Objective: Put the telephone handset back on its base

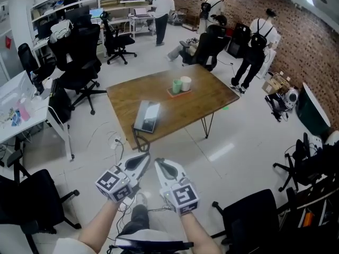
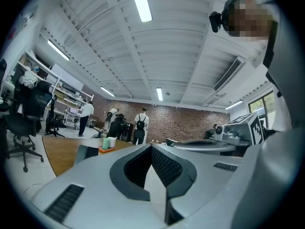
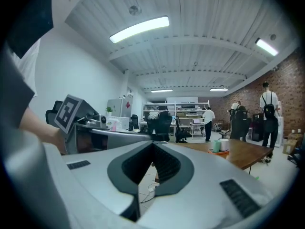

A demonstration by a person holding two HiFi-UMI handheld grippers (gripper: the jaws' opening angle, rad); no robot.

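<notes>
Brick wall (image 1: 233, 4) along the far side, white floor (image 1: 233, 157) all round, and a wooden bench (image 1: 190, 102) standing in the middle of the room. On the near end of that bench lies the grey telephone (image 1: 147, 116), close to the edge and set at a slight angle. It's too small from up here to say whether the handset sits on its base. Further back on the bench there's an orange tray (image 1: 172, 93) carrying a green cup (image 1: 176, 86) and a white cup (image 1: 185, 83), side by side.

Now the grippers. Both are low in the head view, over the floor and well short of the bench, tips angled toward each other. The left gripper (image 1: 144, 156) has its jaws pressed together, nothing between them. The right gripper (image 1: 159, 163) is the same, jaws closed tight and empty. Each gripper view confirms it: dark pads meeting edge to edge, bench and cups off in the distance.

Black office chairs (image 1: 79, 57) crowd the left side, and several people (image 1: 161, 15) stand near the back wall, well away from the bench.
</notes>
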